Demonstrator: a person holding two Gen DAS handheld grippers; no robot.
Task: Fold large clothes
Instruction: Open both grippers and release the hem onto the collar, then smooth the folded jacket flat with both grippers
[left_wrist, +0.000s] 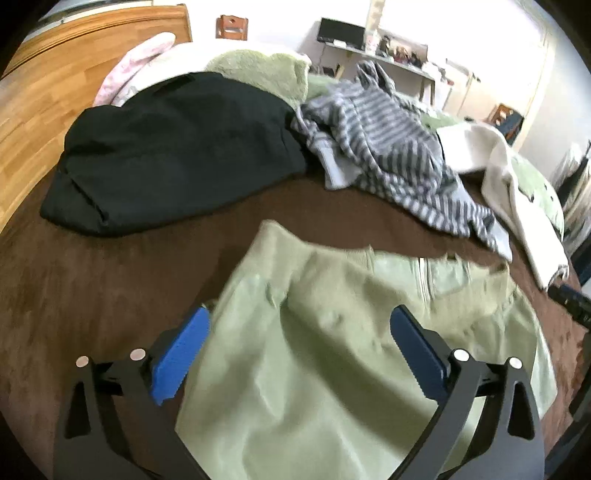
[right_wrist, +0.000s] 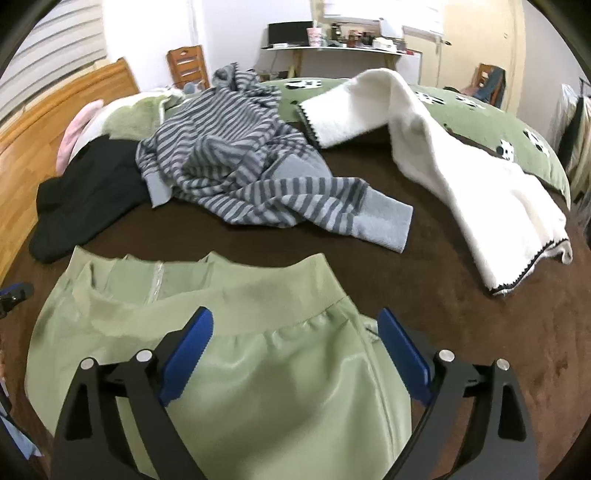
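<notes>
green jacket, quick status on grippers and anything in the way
Left gripper open, right gripper open, nothing held. Green jacket lying on brown bedspread. Striped sweater beyond it, apart.

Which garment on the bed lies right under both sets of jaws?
The light green jacket with the zipper, spread flat nearest the cameras. The striped sweater, black garment and white fleece lie farther back.

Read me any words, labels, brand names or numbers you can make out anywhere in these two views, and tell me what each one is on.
No readable text in either view.
Green garment: no label or print shows.
Striped sweater: no tag visible.
Green blanket: black and white pictures, no words.
Items on the far desk: too small and blurred to read.
</notes>
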